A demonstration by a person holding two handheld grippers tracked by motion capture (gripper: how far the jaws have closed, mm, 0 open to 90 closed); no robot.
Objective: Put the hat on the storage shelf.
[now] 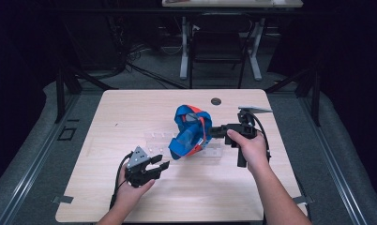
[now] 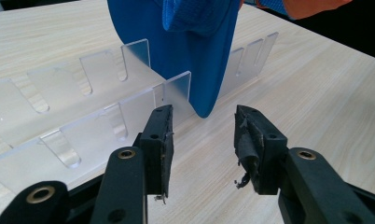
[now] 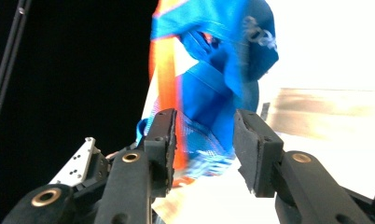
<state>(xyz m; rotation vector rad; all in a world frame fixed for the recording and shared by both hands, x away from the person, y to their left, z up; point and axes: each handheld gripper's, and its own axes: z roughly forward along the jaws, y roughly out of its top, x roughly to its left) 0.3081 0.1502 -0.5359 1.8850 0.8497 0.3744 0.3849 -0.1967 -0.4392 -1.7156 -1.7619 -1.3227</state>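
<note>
A blue and orange cap [image 1: 191,131] stands on edge in a clear slotted rack [image 1: 214,152] at the middle of the wooden table [image 1: 130,108]. My left gripper [image 1: 162,161] is open at the rack's near left side. In the left gripper view its jaws [image 2: 202,135] stand apart with nothing between them, just short of the cap's blue brim [image 2: 195,51] and the rack [image 2: 129,107]. My right gripper [image 1: 212,132] sits at the cap's right side, level and open. Its jaws [image 3: 204,135] frame the cap's fabric [image 3: 213,70] without pressing on it.
A small dark round hole [image 1: 216,101] lies in the table behind the cap. A black chair [image 1: 217,44] and another table's white legs stand beyond the far edge. The left gripper's grey plate [image 3: 78,161] shows past the cap in the right gripper view.
</note>
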